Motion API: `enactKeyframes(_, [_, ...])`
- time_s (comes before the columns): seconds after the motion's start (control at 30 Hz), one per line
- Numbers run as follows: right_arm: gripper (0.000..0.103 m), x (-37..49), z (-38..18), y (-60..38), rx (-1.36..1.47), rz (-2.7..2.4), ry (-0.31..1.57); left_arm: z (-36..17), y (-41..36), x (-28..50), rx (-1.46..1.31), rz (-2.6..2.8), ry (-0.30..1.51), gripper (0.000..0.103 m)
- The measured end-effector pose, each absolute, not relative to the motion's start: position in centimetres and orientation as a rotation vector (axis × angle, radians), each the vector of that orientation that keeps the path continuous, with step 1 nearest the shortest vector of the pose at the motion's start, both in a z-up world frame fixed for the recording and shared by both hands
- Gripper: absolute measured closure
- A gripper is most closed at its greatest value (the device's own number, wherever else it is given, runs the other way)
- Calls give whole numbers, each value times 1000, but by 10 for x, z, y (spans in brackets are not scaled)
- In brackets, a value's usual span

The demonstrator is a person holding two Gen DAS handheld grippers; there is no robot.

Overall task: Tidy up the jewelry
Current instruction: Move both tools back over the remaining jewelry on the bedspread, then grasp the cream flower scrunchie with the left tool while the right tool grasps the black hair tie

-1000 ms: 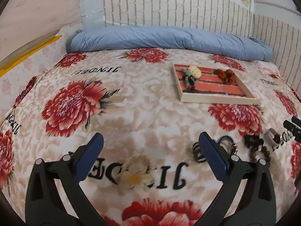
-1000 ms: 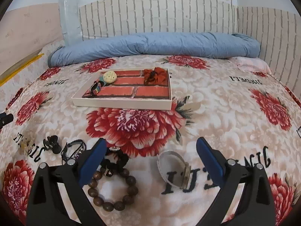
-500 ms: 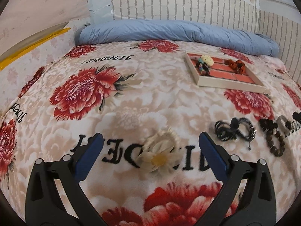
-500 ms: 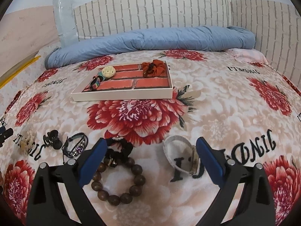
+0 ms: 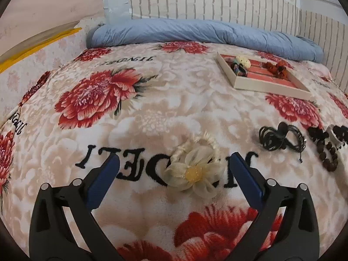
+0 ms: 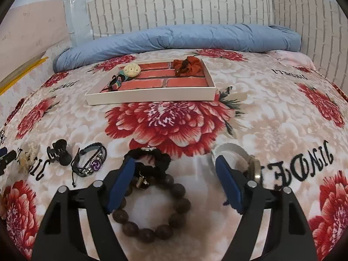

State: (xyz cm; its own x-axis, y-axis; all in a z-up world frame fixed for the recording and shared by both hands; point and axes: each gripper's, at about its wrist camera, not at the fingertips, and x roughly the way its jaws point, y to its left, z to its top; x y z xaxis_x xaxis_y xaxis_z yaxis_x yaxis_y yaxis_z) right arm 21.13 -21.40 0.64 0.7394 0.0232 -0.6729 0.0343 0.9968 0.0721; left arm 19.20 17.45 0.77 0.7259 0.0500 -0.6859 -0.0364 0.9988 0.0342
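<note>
Left tool [image 5: 174,163] has closed in; cream flower scrunchie [image 5: 195,169] lies between its fingers.

Cream fabric flower [image 5: 195,171] flat on bed. Right of it: black claw clip [image 6: 59,152], braided bracelet [image 6: 92,162] with purple charm, black scrunchie [image 6: 152,163] touching brown bead bracelet [image 6: 152,208], white-strapped watch [image 6: 239,158] on edge. Tray [image 6: 152,96] farther back, holding orange scrunchie [image 6: 188,65], cream round piece [image 6: 132,70], multicoloured band [image 6: 116,83].

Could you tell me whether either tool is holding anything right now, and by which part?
Nothing is held. The left tool is open around the cream flower; the right tool is open over the bead bracelet.
</note>
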Motion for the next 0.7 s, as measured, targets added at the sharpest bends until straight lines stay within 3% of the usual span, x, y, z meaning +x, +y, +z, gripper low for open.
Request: enactKeyframes(0.7, [46, 250, -22, -208, 86, -19, 844, -13, 189, 200, -67, 14, 820, 6])
